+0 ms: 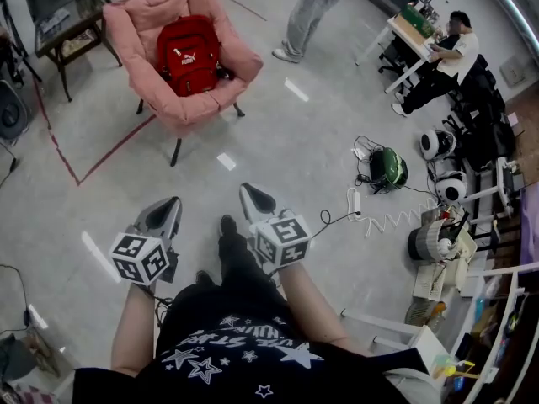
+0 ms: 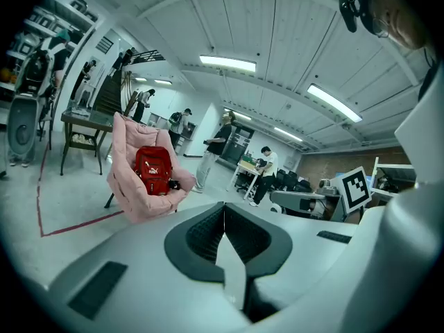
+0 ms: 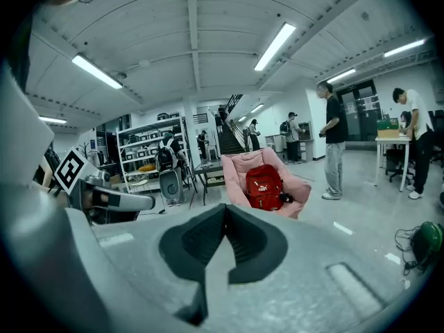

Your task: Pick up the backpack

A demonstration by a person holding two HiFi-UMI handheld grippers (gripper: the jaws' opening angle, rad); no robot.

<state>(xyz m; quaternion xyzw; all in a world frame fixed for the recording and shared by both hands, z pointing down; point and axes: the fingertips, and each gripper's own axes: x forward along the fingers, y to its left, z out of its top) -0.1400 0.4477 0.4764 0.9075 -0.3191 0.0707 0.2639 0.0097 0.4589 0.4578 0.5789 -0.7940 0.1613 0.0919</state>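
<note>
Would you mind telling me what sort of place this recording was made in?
Likely an open workshop or lab: a bare concrete floor, a work desk with a person at it, and storage shelves of equipment.

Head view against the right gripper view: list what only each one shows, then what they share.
Only the head view: the wearer's star-print shirt and a white power strip on the floor. Only the right gripper view: ceiling light strips, storage shelves and a staircase. Shared: the red backpack sitting in the pink chair, well ahead of the left claw and right claw, both shut and empty.
</note>
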